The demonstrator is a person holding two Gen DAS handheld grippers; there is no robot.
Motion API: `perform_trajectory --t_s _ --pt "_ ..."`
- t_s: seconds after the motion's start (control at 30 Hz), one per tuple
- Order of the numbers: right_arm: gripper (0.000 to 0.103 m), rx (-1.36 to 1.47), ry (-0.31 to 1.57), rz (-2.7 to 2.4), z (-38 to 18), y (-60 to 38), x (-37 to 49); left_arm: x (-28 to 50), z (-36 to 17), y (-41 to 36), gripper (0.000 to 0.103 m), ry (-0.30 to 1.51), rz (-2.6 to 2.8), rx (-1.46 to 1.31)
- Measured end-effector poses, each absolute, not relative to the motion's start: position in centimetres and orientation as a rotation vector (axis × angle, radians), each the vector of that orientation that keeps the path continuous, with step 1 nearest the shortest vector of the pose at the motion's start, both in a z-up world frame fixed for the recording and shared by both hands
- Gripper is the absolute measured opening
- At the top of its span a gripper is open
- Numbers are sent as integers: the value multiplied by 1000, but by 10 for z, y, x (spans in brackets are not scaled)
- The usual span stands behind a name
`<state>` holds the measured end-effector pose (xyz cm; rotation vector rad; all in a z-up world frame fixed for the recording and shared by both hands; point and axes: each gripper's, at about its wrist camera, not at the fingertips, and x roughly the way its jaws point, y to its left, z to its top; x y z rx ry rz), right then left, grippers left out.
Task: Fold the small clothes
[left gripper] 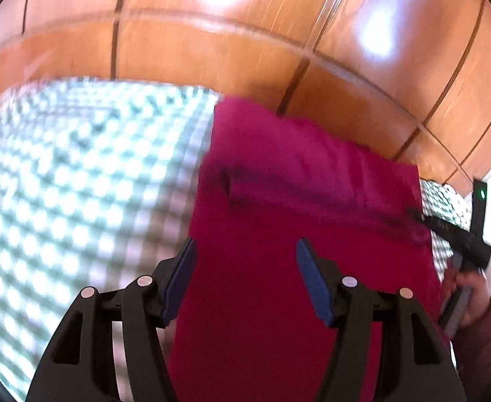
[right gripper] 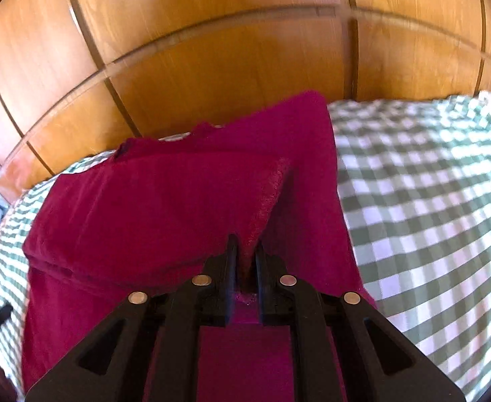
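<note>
Right gripper (right gripper: 245,251) pinching magenta garment (right gripper: 165,194)

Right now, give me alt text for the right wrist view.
The right gripper has its jaws shut on a hemmed edge of the magenta knit garment, lifting it into a peaked fold. The garment lies on a green-and-white checked cloth, with glossy wooden panelling behind.

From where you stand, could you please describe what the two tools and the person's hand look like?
Both tools are black plastic linkages with round silver pins. The left tool has ribbed blue pads. The right tool is the same build. The right hand grips a grey handle and wears a mauve padded sleeve.
</note>
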<state>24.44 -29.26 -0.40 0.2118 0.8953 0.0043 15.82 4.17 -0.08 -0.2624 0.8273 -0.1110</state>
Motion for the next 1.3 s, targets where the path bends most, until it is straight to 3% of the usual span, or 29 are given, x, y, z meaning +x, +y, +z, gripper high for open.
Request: perform_trajectory --t_s 0.07,0.1,0.33,0.43,0.47,0.57,0.73,0.77,0.87,0.97,1.03,1.1,1.3 --pt "52 223 857 -7 5 -297 238 173 9 37 61 790 -111 -228" --pt "55 211 836 -16 11 -296 234 182 13 34 61 775 -117 -214" --pt "55 150 778 65 40 -270 237 252 14 10 60 754 -99 -137" --pt "55 100 813 67 24 -256 254 270 -8 3 56 830 -71 -115" --pt "55 94 838 63 14 -253 262 272 -21 2 50 870 -59 -121" --pt "56 66 891 40 -16 -250 271 257 -45 3 51 869 -52 -118" --pt "59 69 856 49 -25 -249 268 240 -35 12 51 850 -72 -162" --pt "60 66 856 49 -24 -248 268 242 -32 19 52 848 -78 -207" --pt "63 52 854 49 -25 -247 265 258 -22 40 71 850 -28 -297" --pt "64 37 852 45 -26 -243 264 287 -24 53 72 899 -38 -329" --pt "64 44 850 48 -25 -244 263 308 -33 62 70 960 -33 -366" --pt "64 48 846 50 -25 -244 263 322 -39 62 59 981 12 -343" --pt "67 58 843 61 -26 -246 262 309 -47 47 60 931 107 -239"
